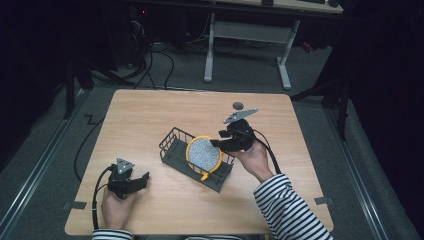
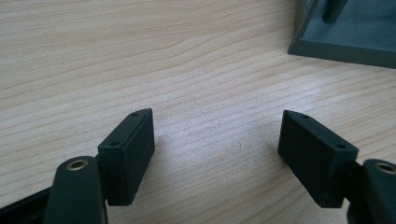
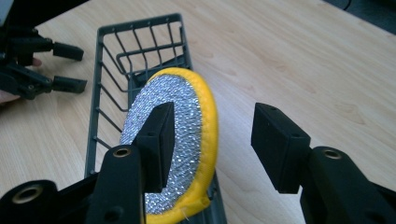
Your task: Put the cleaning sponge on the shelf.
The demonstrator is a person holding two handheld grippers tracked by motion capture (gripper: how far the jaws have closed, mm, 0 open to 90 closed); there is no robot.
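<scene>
A round pad (image 1: pixel 202 154) with a silver face and a yellow rim stands on edge in a dark grey wire rack (image 1: pixel 172 141) at the middle of the wooden table (image 1: pixel 145 112). My right gripper (image 1: pixel 216 145) is open at the pad's right edge. In the right gripper view the pad (image 3: pixel 187 107) has one jaw in front of its silver face and the other jaw apart to the right, above the rack (image 3: pixel 135 28). My left gripper (image 1: pixel 145 179) rests open near the front left, with bare wood between its jaws (image 2: pixel 217 135). It is also seen far off as the left gripper (image 3: pixel 70 65).
A small dark disc (image 1: pixel 238 105) lies near the table's far edge. The rack's corner (image 2: pixel 345 44) shows ahead of the left gripper. Cables (image 1: pixel 85 145) trail on the floor at the left, and a desk frame (image 1: pixel 247 35) stands beyond the table.
</scene>
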